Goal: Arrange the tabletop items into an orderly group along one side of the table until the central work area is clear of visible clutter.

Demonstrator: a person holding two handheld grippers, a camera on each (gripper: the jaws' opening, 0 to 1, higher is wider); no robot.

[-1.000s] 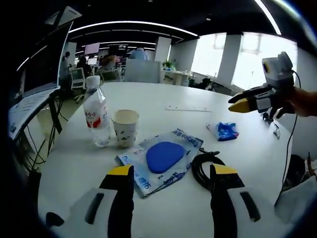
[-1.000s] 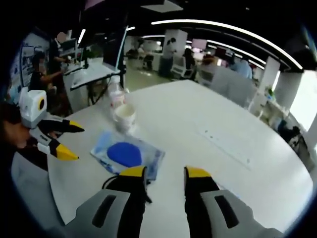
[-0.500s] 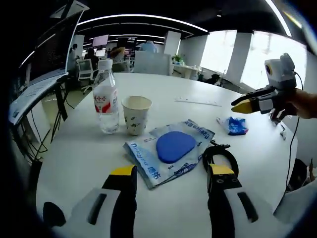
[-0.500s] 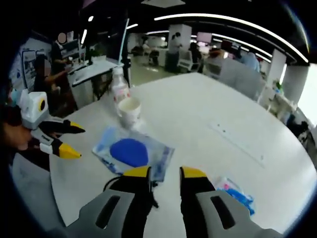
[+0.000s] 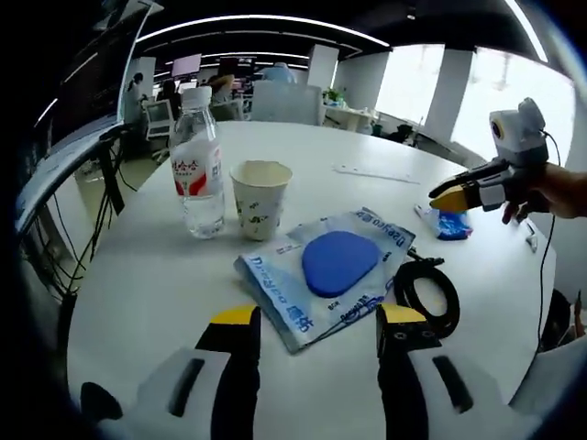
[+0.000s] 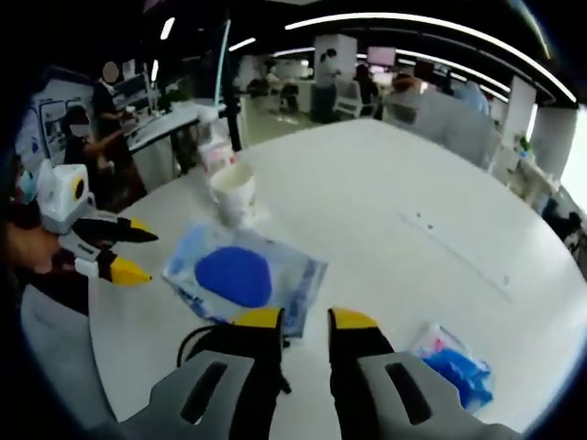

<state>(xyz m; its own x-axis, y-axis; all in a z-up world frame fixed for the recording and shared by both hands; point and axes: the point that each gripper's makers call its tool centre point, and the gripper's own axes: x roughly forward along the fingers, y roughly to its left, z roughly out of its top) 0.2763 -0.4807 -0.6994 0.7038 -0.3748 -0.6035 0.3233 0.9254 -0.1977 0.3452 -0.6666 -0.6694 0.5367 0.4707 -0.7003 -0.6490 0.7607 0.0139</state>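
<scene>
Blue pouch (image 5: pixel 335 269) lies between paper cup (image 5: pixel 260 198) and black cable (image 5: pixel 428 295); both grippers' fingers released.

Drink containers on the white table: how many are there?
2. A clear plastic water bottle with a red label stands at the table's left side, and a patterned paper cup stands beside it. None seem hidden.
</scene>
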